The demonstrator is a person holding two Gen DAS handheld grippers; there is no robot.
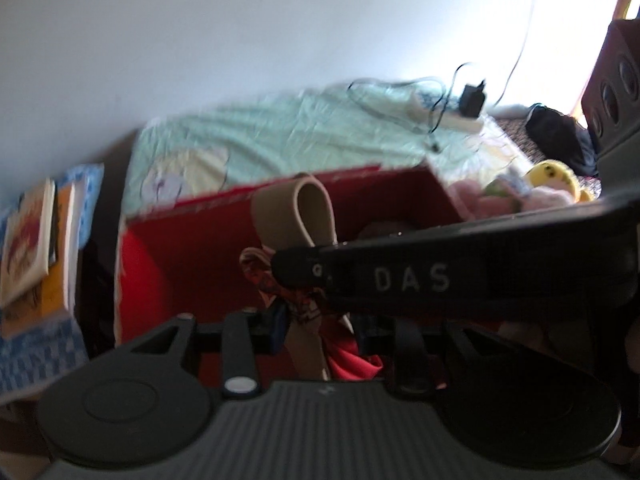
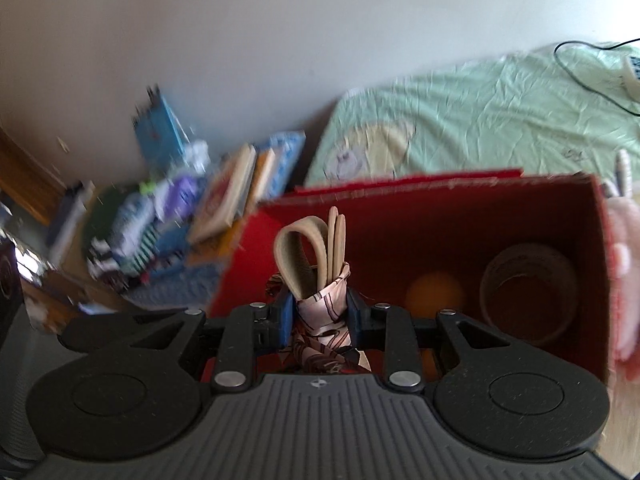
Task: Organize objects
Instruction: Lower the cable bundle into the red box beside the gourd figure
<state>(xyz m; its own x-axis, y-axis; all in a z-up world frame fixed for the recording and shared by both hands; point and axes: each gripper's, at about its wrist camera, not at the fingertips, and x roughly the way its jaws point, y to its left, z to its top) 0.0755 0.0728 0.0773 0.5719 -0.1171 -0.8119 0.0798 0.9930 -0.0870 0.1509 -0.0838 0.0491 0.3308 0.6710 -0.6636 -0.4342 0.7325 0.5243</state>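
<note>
Both grippers hold one bundle: folded beige strap loops (image 2: pixel 316 256) tied round with a patterned pink-and-brown scarf (image 2: pixel 324 308). My right gripper (image 2: pixel 320 316) is shut on the scarf-wrapped part, blue pads pressing both sides. In the left wrist view the strap loop (image 1: pixel 308 216) stands up over the scarf (image 1: pixel 272 276), and the strap's tail runs down between the pads of my left gripper (image 1: pixel 320 330), which is shut on it. A black finger (image 1: pixel 400 276) with white letters reaches in from the right onto the scarf. The bundle hangs in front of an open red box (image 2: pixel 440 184).
Inside the red box (image 1: pixel 200 216) lie a brown round roll (image 2: pixel 528 292) and an orange ball (image 2: pixel 436 292). A pale green bed (image 1: pixel 280 132) with a charger and cables (image 1: pixel 472 98) lies behind. Stacked books (image 2: pixel 228 196) are to the left, plush toys (image 1: pixel 536 184) to the right.
</note>
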